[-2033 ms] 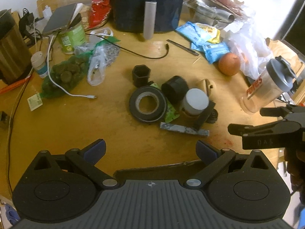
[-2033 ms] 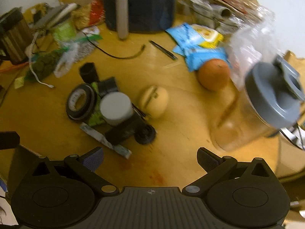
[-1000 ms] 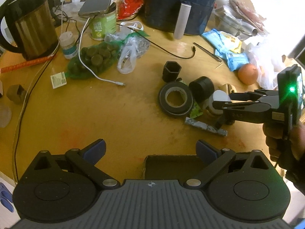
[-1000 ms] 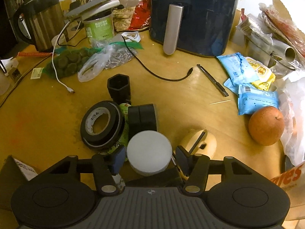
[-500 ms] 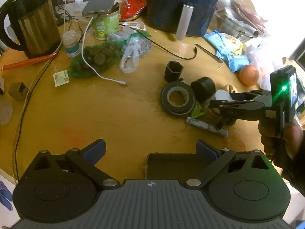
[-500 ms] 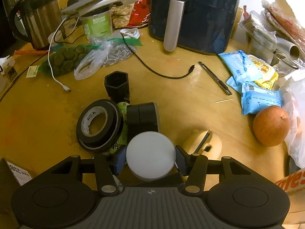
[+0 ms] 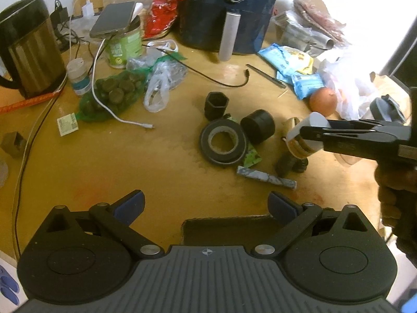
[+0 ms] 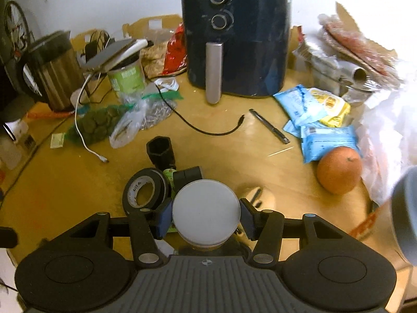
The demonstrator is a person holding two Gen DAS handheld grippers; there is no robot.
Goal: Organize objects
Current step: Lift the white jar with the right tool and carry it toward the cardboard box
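My right gripper is shut on a small jar with a white lid and holds it lifted off the table; in the left wrist view the jar hangs tilted in the right gripper. Below lie a black tape roll, a black cylinder, a black hexagonal cup and a grey bar. My left gripper is open and empty over the near table edge, above a brown cardboard box.
A dark air fryer stands at the back. A kettle, a green can with a phone on it, bags and cables crowd the back left. An orange, blue snack packets and a pen lie at the right.
My right gripper has closed on the white-lidded jar and lifted it off the table, tilting it. The left gripper has stayed open in place.
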